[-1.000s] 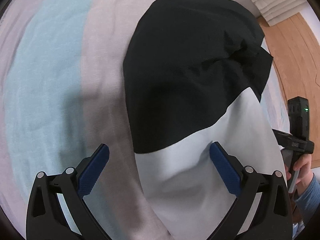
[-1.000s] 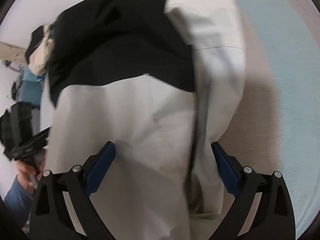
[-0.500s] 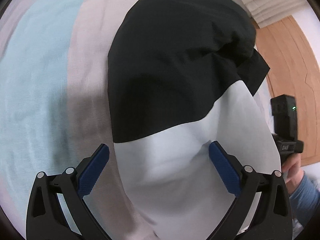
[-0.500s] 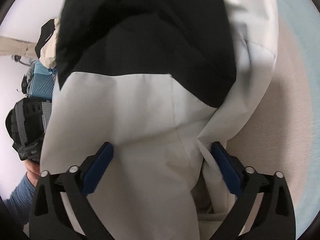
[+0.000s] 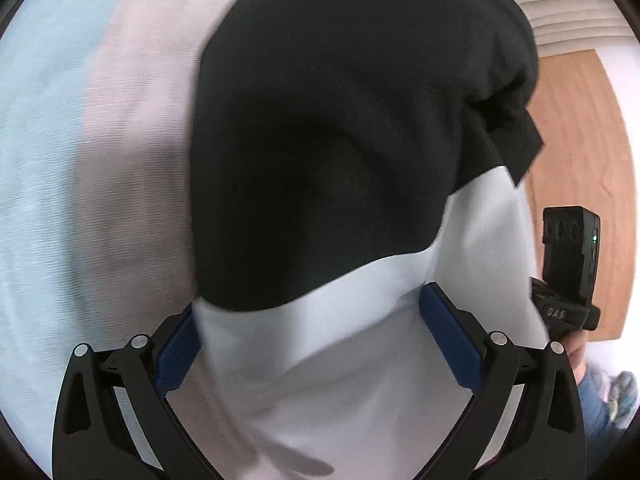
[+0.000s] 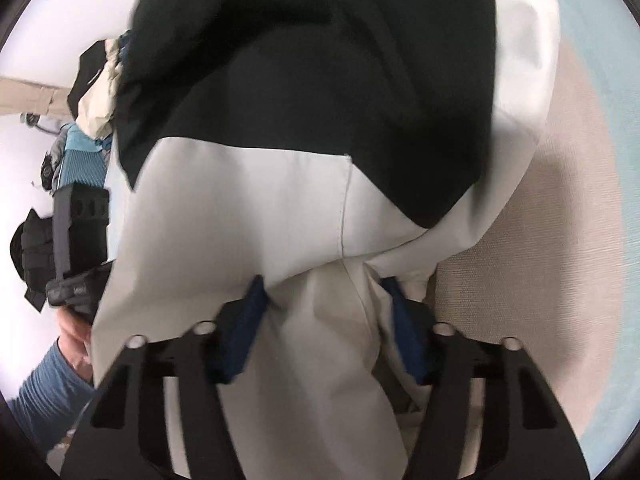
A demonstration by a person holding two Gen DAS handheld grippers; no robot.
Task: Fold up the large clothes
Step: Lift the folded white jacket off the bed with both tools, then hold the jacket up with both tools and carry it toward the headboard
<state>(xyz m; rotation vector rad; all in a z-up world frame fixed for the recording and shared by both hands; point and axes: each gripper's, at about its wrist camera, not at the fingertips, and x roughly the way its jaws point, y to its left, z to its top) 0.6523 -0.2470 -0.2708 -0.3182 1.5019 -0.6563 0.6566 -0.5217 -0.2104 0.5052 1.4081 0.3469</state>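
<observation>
A large black and white garment (image 5: pixel 340 140) lies on the striped bed sheet (image 5: pixel 120 160). My left gripper (image 5: pixel 308 320) hangs open just over its white part (image 5: pixel 340 380), one finger on either side of the cloth, the left pad half hidden by the hem. In the right wrist view the same garment (image 6: pixel 320 100) fills the frame. My right gripper (image 6: pixel 326 296) has its jaws closing on a gathered ridge of white cloth (image 6: pixel 320 320), which bunches between the blue pads (image 6: pixel 250 320) and touches both.
The right hand's gripper body (image 5: pixel 568 264) shows at the bed's right edge, over a wooden floor (image 5: pixel 580 140). Folded beige cloth (image 5: pixel 568 8) lies at the far right. A pile of clothes (image 6: pixel 92 112) and a blue sleeve (image 6: pixel 44 384) sit to the left.
The right jaws have gone from wide apart to half shut, gathering white cloth between them. The left gripper has sunk closer to the garment, still wide open.
</observation>
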